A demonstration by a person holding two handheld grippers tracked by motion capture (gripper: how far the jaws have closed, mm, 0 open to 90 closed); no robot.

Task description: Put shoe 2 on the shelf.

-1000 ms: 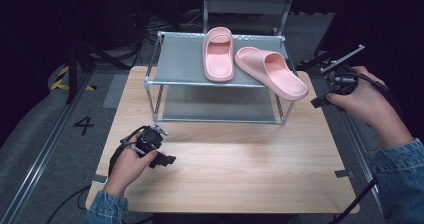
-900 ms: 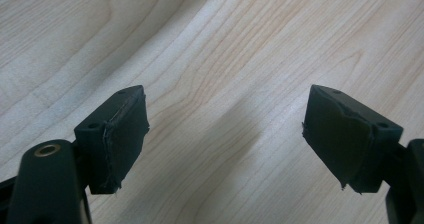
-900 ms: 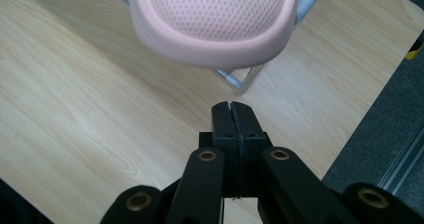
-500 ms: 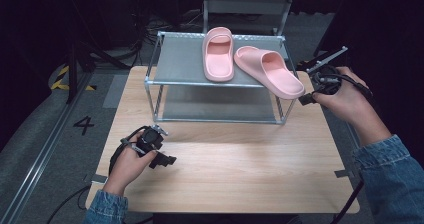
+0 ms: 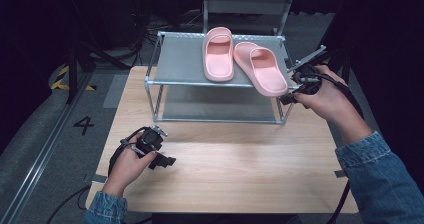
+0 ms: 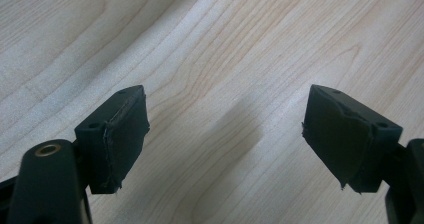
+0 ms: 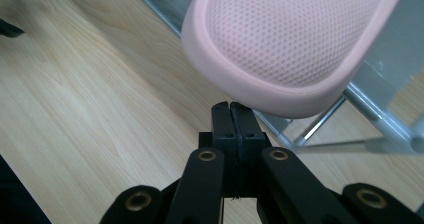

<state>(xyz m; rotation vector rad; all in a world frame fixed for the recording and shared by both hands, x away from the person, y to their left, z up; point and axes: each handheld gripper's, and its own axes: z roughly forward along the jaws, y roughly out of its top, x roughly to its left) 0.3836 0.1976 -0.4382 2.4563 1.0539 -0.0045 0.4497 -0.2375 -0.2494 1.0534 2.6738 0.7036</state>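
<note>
Up on the top shelf of the metal rack (image 5: 180, 64) lie two pink slippers, and the right slipper (image 5: 261, 66) sticks its heel out past the front rail beside the left slipper (image 5: 218, 53). Just at that overhanging heel the right gripper (image 7: 233, 115) points with its jaws pressed together, nothing between them. Meanwhile the left gripper (image 6: 225, 139) rests low over the wooden table (image 5: 240, 169), well apart from the rack, jaws spread wide and empty.

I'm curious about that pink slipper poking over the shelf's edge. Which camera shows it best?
The high view: the overhanging slipper appears whole, lying beside the other slipper on the rack, its heel past the front rail. The right gripper view shows just its dotted heel up close. The left gripper view looks at tabletop.
</note>
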